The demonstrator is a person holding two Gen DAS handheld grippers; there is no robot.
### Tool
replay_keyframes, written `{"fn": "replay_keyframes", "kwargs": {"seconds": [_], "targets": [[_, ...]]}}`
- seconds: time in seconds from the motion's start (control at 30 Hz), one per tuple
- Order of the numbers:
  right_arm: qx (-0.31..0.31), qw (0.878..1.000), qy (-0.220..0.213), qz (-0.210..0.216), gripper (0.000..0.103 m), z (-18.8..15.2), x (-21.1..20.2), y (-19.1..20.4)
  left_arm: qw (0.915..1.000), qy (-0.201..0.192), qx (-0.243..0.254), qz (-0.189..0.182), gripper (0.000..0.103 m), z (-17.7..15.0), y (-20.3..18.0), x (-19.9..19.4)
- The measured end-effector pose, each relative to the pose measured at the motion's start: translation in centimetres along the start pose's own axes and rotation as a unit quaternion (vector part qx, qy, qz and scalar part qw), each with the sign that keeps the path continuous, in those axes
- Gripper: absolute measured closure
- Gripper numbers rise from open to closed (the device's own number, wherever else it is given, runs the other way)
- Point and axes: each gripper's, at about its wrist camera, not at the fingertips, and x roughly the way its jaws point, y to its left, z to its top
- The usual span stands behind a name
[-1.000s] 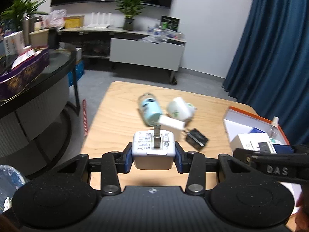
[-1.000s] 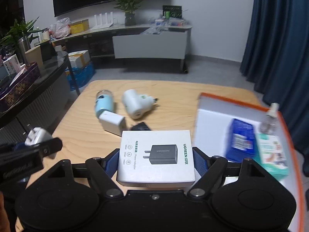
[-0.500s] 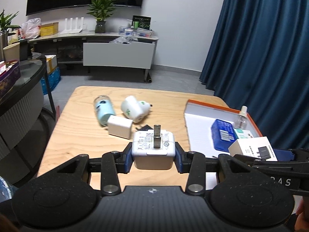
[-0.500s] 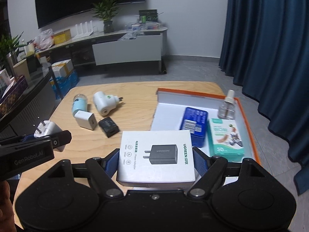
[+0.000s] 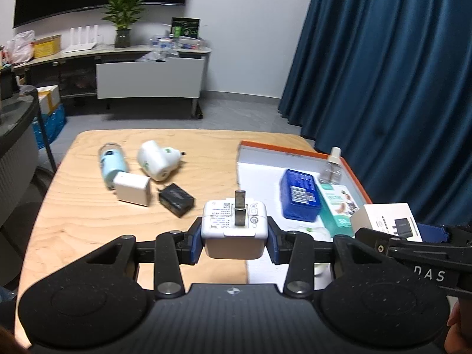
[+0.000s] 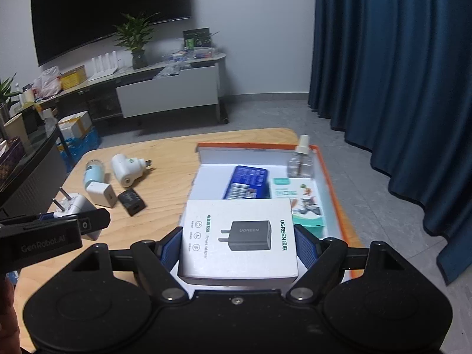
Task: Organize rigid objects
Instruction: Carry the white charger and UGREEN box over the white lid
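From the left wrist view, my left gripper (image 5: 235,237) is clamped on a white wall charger (image 5: 235,228), prongs pointing up, held above the bench (image 5: 73,221) just beside the near left edge of the orange-rimmed tray (image 5: 295,149). A printed label with a small code sits on the charger's top, too fine to read. Left on the bench are a pale blue bottle (image 5: 111,165), a white plug-in unit (image 5: 157,160), a white cube adapter (image 5: 132,188) and a black adapter (image 5: 176,200). The other tool's arm shows "DAS".

From the right wrist view, my right gripper (image 6: 238,249) holds a white box (image 6: 239,240) reading "UGREEN" and "Power Adapter", hovering over the tray's near end. Inside lie a blue box (image 6: 247,183), a teal carton (image 6: 298,199) and a small clear bottle (image 6: 300,162). The left tool reads "GenRobot.AI".

I judge the step is placing both items. I'd lower the box flat into the bare near-left floor, clear of the blue box, release, then bring the charger in beside it.
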Motion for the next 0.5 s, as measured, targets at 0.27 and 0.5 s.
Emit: {"fn": "replay_keyframes", "kwargs": {"seconds": [0.27, 0.5], "targets": [[0.013, 1.000, -0.011, -0.017, 0.011, -0.2, -0.9, -2.2, 0.9996, 0.007, 0.017, -0.022, 0.061, -0.3, -2.1, 0.1], [0.022, 0.999, -0.018, -0.031, 0.011, -0.4, -1.5, -3.7, 0.9989, 0.010, 0.029, -0.036, 0.061, -0.3, -3.5, 0.2]]}}
